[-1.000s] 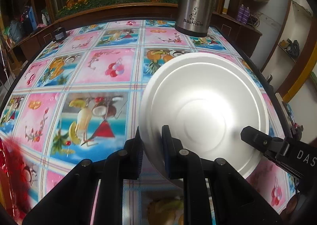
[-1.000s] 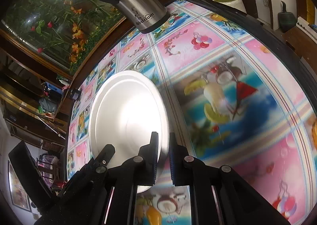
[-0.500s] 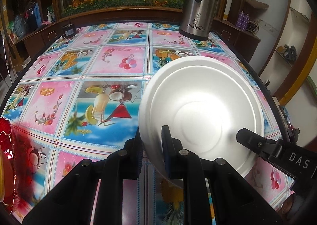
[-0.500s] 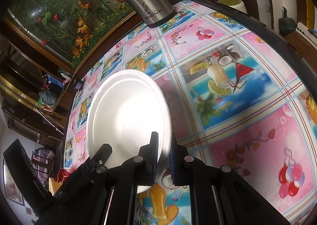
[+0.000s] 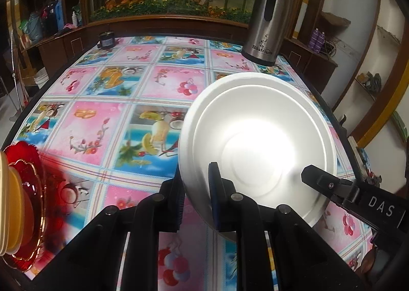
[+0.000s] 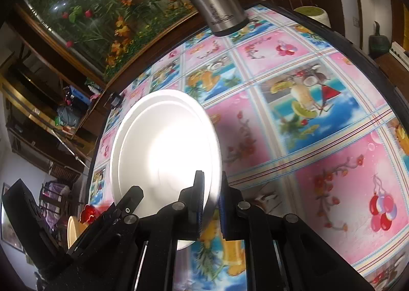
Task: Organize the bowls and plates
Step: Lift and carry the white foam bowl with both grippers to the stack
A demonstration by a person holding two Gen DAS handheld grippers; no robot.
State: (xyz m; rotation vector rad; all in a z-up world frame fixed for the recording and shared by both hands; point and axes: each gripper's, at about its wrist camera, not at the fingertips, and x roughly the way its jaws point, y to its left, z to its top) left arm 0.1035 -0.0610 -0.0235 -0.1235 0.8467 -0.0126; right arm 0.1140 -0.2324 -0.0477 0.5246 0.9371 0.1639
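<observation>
A white plate [image 5: 255, 137] hangs tilted above the patterned tablecloth, held by both grippers. My left gripper [image 5: 196, 178] is shut on its near left rim, one pad inside the plate and one under it. My right gripper [image 6: 212, 181] is shut on the opposite rim of the same white plate [image 6: 166, 147]; its fingertip [image 5: 310, 175] shows at the plate's right side in the left wrist view. At the table's left edge sits a red glass plate [image 5: 25, 183] with cream dishes [image 5: 10, 209] stacked beside it, partly cut off by the frame.
A steel flask [image 5: 268, 22] stands at the far right corner of the table [image 5: 89, 124]. A small black jar [image 5: 106, 39] sits at the far left edge. Wooden shelves and a flower mural surround the table. The red plate [image 6: 88, 213] and a cream dish [image 6: 72, 229] show low left in the right wrist view.
Both grippers have carried the white plate back and up, away from the flask. The red plate and cream dishes have come into view at the left.
</observation>
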